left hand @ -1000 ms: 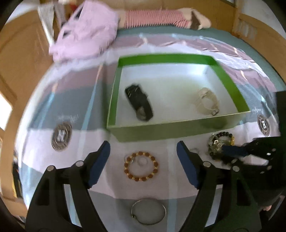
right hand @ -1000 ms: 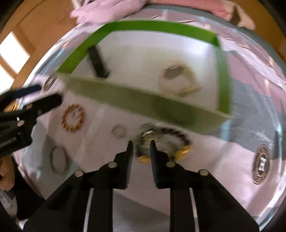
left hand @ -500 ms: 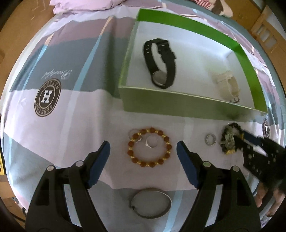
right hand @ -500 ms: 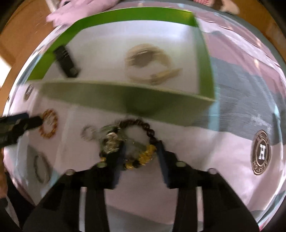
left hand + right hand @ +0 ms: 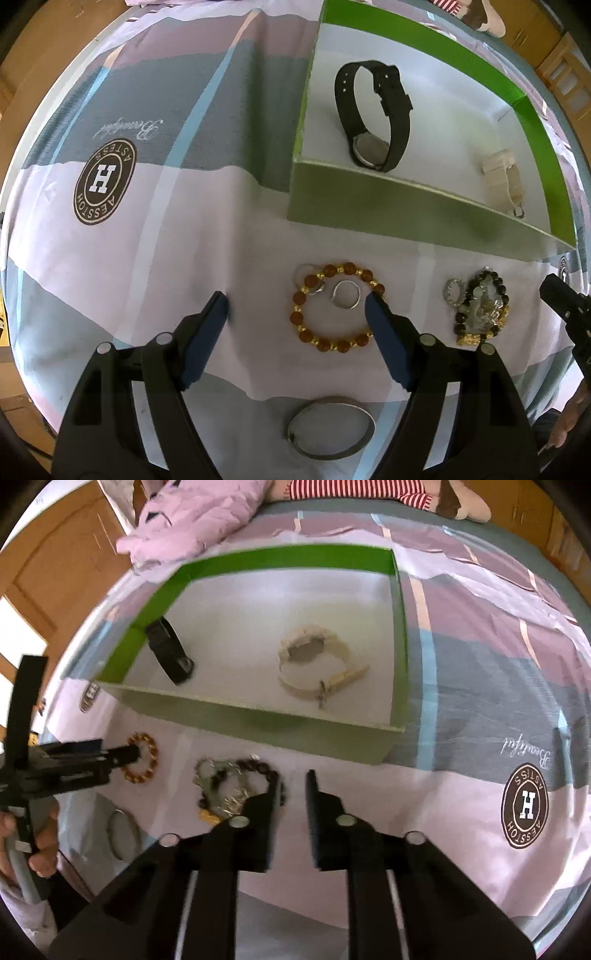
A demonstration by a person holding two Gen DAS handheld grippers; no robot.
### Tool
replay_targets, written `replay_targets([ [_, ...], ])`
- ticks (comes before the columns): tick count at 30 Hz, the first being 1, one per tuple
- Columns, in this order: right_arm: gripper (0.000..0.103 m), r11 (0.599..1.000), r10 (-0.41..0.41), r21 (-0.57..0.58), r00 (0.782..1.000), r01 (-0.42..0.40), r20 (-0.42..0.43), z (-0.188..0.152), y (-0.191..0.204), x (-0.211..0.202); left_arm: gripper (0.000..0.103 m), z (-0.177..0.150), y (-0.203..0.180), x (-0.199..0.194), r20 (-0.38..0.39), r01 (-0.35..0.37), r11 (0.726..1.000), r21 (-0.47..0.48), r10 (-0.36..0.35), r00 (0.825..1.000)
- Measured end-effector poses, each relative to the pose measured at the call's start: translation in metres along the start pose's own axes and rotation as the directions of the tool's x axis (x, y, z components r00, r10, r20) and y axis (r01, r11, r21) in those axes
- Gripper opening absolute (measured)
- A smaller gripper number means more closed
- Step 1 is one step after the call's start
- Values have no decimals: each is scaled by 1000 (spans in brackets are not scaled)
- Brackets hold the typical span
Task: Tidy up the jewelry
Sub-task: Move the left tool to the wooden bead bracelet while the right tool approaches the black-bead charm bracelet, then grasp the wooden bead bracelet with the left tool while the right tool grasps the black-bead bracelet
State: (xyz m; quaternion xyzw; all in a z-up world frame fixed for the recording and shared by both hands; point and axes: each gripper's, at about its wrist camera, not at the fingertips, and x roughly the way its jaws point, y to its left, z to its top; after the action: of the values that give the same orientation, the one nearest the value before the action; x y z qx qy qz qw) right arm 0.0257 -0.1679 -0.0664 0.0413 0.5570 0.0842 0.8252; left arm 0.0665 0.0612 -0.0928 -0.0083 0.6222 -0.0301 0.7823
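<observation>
Jewelry: we've got most of it loose on the bedspread (image 5: 122,266), in a row just in front of the green box (image 5: 406,218) — so each piece is a short hop over the near wall.
Box contents: black watch (image 5: 373,118) and cream watch (image 5: 504,181) lie well apart inside, prob. to leave floor free for the rest.
Amber bead bracelet (image 5: 334,306): flat on the cloth, w/ a silver ring (image 5: 346,294) inside its loop and another ring touching its far-left beads.
Left gripper (image 5: 297,312): tongs wide apart, right pad right at the bracelet's edge; nothing held. We read this as lining up on the beads.
Right gripper (image 5: 291,794): tongs a narrow gap apart, empty, left finger over the edge of the dark bead cluster (image 5: 236,786).
Silver bangle (image 5: 330,426): nearest us, btw the left fingers' bases, untouched.
Risk: rings are small & may get dragged along w/ the beads.
</observation>
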Motion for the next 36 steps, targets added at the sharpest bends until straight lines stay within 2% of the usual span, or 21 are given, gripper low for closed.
replay_targets([
  [3,48,999,-23,-30,999,22,-22,-2,5,12,78,-3,-5,4,4,-15,1000,22,15,1000],
  [4,51,999,-29,-38,999,28,-28,-5,4,14,78,-5,-8,4,6,-24,999,31,23,1000],
  [6,51,998,-38,-53,999,36,-34,-7,10,21,78,-7,-14,5,7,-28,998,47,28,1000],
  [8,51,997,-40,-64,999,37,-35,-7,12,25,69,-8,-18,6,7,-24,998,58,24,1000],
  [9,44,998,-32,-63,999,30,-36,-7,12,25,56,-10,-19,7,2,-17,998,62,17,1000],
  [10,28,998,-17,-60,999,14,-45,-7,12,25,47,-11,-21,7,0,-18,998,65,18,1000],
  [11,22,999,4,-54,998,-7,-57,-7,12,26,43,-11,-22,6,9,-21,997,70,21,1000],
  [12,15,999,10,-50,998,-13,-59,-7,11,25,32,-12,-23,6,14,-13,997,74,12,1000],
  [13,10,998,0,-55,998,-3,-55,-6,11,23,23,-12,-22,4,14,8,997,80,-9,1000],
  [14,8,998,0,-58,999,-3,-49,-6,11,21,20,-13,-26,3,12,32,996,84,-33,999],
  [15,4,999,12,-50,999,-15,-46,-5,10,18,12,-15,-30,2,12,66,993,97,-67,998],
  [16,4,999,22,-42,999,-24,-40,-4,9,15,10,-16,-34,1,11,82,991,107,-83,996],
  [21,4,999,43,-8,999,-43,20,0,0,-6,10,-21,-54,-14,60,144,973,181,-157,986],
  [26,4,998,60,25,997,-61,43,5,-9,-17,10,-13,-54,-24,101,129,977,169,-148,984],
  [27,4,998,59,21,998,-59,37,6,-9,-16,11,-11,-53,-21,98,116,981,157,-132,986],
  [30,6,999,47,7,999,-47,-3,1,-6,-6,26,-9,-46,-12,73,92,988,122,-101,992],
  [31,15,999,32,-5,999,-32,-22,-1,-1,2,26,-12,-41,-12,64,93,989,111,-101,993],
  [33,26,1000,13,-22,999,-14,-36,-3,4,11,31,-10,-40,-6,47,99,990,96,-104,993],
  [34,26,999,2,-32,999,-3,-49,-4,7,17,37,-10,-41,-4,45,96,991,90,-101,994],
  [36,26,1000,-5,-27,998,3,-67,-7,7,25,39,-11,-45,0,42,85,992,94,-89,995],
])
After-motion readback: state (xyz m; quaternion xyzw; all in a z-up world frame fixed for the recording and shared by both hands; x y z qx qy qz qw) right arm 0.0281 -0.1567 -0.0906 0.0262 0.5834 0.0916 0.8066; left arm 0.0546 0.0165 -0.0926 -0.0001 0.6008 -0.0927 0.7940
